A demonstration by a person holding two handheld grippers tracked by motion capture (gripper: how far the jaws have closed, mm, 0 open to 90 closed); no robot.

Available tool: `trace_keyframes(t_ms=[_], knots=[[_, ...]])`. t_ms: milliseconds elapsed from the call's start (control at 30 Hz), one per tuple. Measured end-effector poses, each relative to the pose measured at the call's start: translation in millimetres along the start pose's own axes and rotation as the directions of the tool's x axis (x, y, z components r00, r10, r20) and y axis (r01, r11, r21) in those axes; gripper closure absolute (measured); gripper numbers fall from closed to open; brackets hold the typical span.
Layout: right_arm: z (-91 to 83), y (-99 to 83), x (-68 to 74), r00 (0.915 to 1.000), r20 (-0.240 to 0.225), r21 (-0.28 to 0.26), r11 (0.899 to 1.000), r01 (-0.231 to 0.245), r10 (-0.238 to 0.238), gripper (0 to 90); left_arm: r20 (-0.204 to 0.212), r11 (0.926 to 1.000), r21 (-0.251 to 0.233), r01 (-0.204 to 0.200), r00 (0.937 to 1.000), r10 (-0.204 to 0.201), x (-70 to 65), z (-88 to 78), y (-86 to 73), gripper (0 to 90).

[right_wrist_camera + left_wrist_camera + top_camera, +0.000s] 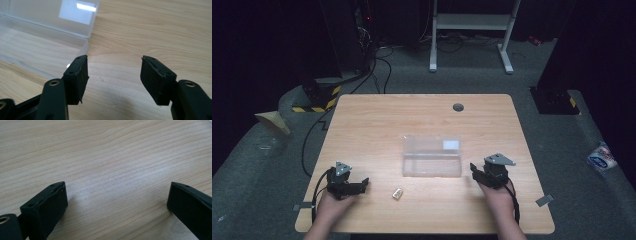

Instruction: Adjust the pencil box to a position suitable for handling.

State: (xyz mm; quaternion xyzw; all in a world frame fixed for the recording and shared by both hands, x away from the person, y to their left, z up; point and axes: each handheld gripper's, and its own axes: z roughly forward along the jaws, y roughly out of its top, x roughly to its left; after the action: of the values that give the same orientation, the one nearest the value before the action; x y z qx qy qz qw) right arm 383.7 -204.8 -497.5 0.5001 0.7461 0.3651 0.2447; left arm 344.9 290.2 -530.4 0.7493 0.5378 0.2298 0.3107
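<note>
A clear plastic box [432,156] lies open in the middle of the wooden table [377,120], its lid with a white label folded back. A small tan block [398,193] lies in front of its left corner. My left gripper [363,183] rests at the front left, pointing right towards the block and a short way from it. Its jaws stand wide apart over bare wood [117,187]. My right gripper [474,170] sits just right of the box, open with nothing between its pads [115,61]. The box's near corner [82,42] shows just left of its left pad.
A dark round grommet [458,107] sits near the table's far edge. Beyond the table stand a white frame [472,22] and cables on the floor. A white packet [602,157] lies on the floor at the right.
</note>
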Motion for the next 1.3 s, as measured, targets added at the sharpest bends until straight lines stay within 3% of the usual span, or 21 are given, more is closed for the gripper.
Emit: trace_keyframes(t_ms=[133,333,700,933,967,1167,1267,1300], knots=[[-3.3,-6.2,-9.1,0.9999,0.007,-0.006,1.0,-0.011,0.011,34.6,0.0,1.0,0.0,0.0,1.0,0.0,0.0,0.0,0.0,3.4],[-9.6,-22.8,-25.9,0.9989,0.044,0.053,0.998,-0.019,0.017,26.8,-0.002,1.0,-0.003,0.005,1.0,-0.005,-0.4,0.0,-0.2,3.4],[-17.0,-44.7,-39.1,0.9965,0.074,0.121,0.991,-0.048,0.039,20.9,-0.006,0.9999,-0.005,0.014,0.9999,-0.014,-0.1,-1.0,-1.0,4.4],[-17.9,-47.3,-39.8,0.9958,0.079,0.11,0.992,-0.054,0.046,19.4,-0.018,0.9996,-0.01,0.027,0.9995,-0.027,-0.4,-2.3,-2.2,5.4],[-18.2,-47.4,-39.4,0.9953,0.083,0.112,0.992,-0.058,0.049,19.5,-0.052,0.9995,-0.003,0.032,0.9981,-0.033,-1.0,-2.4,-2.4,2.4],[-19.0,-48.2,-38.8,0.9938,0.095,0.108,0.992,-0.069,0.059,19.8,-0.038,0.9991,0.025,0.034,0.9987,-0.033,-1.6,-5.6,-0.8,4.1],[-19.1,-48.2,-38.5,0.9933,0.097,0.108,0.992,-0.072,0.062,19.8,-0.036,0.9992,0.022,0.033,0.9988,-0.032,-2.9,-7.8,0.3,4.4],[-19.1,-48.2,-38.6,0.9934,0.098,0.107,0.992,-0.069,0.059,19.9,-0.039,0.9988,0.006,0.049,0.9981,-0.049,-3.4,-10.3,1.5,4.4]])
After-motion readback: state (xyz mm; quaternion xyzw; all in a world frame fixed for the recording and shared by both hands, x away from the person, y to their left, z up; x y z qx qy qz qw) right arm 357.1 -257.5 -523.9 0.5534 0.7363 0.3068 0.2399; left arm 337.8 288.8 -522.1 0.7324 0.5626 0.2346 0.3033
